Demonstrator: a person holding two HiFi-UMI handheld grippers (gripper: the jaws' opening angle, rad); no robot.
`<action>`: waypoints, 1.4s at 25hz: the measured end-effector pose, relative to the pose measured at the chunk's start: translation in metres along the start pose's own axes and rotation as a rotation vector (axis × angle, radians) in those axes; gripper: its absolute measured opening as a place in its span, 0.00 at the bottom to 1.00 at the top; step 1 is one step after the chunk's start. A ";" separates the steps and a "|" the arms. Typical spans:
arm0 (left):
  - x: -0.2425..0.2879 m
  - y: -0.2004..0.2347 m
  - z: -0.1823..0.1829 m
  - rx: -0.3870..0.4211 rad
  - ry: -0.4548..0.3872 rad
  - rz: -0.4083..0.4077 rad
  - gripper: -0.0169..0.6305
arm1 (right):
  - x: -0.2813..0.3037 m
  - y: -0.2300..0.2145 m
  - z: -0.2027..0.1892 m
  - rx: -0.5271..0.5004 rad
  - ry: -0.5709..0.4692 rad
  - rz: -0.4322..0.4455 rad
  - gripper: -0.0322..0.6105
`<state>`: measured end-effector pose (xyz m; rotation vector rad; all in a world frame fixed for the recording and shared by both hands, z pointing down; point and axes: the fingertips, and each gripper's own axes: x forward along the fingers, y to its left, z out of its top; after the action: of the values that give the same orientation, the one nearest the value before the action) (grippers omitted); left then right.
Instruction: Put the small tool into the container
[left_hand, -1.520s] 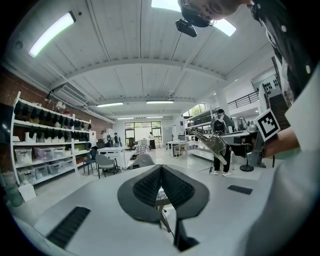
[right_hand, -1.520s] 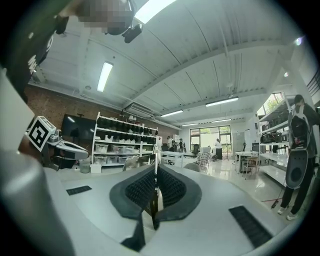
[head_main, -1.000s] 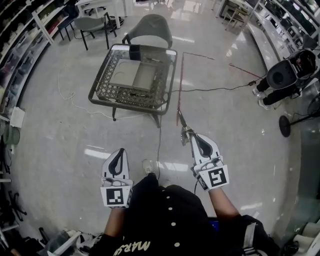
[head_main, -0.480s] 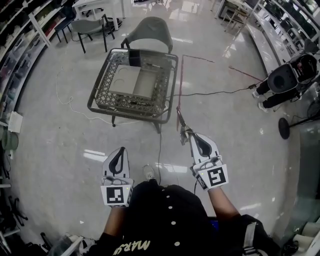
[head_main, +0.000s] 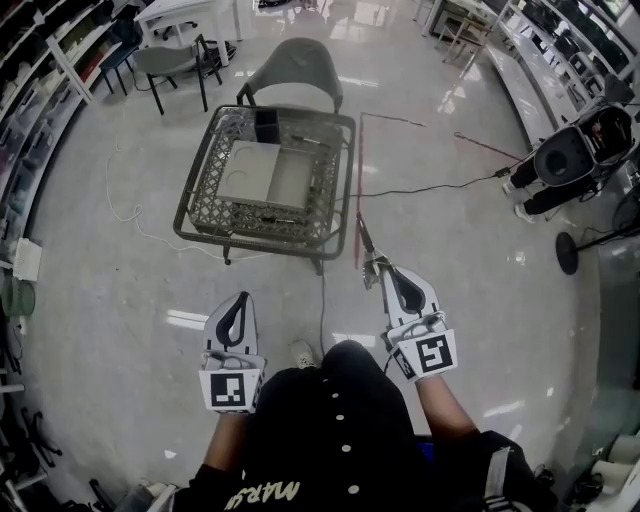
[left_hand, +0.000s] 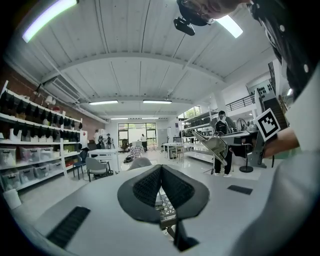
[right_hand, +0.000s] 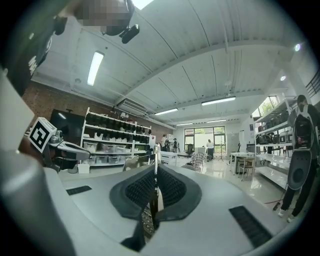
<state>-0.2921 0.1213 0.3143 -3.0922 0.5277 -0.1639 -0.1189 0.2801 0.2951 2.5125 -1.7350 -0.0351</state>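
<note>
Though grasping the small tool (head_main: 367, 248) with the right gripper (head_main: 385, 274) and nothing in the closed left gripper (head_main: 242, 298), barely begun: yet to reach the far-off container (head_main: 250, 166) on the table (head_main: 198, 216) and release.

Grey chair (head_main: 292, 66) behind wicker table (head_main: 262, 226), black cable (head_main: 430, 181) across glossy floor (head_main: 110, 285).

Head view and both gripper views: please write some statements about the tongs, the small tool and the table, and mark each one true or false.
1. The right tongs are shut on the small tool. True.
2. The left tongs hold a second tool. False: they are shut with nothing between them.
3. The small tool lies in the container. False: it is in the right tongs, over the floor, apart from the table.
4. A grey chair stands at the table's far side. True.
</note>
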 end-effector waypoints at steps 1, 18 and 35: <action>0.003 0.001 -0.002 0.004 0.004 -0.007 0.06 | 0.002 -0.001 0.000 0.002 -0.002 -0.006 0.08; 0.075 0.012 -0.016 0.015 0.095 0.059 0.06 | 0.057 -0.067 -0.018 0.021 0.010 0.022 0.08; 0.179 -0.007 0.001 -0.042 0.066 0.200 0.06 | 0.152 -0.158 -0.019 -0.022 0.011 0.214 0.08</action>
<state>-0.1222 0.0686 0.3320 -3.0570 0.8477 -0.2565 0.0838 0.1944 0.3052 2.2934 -1.9767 -0.0258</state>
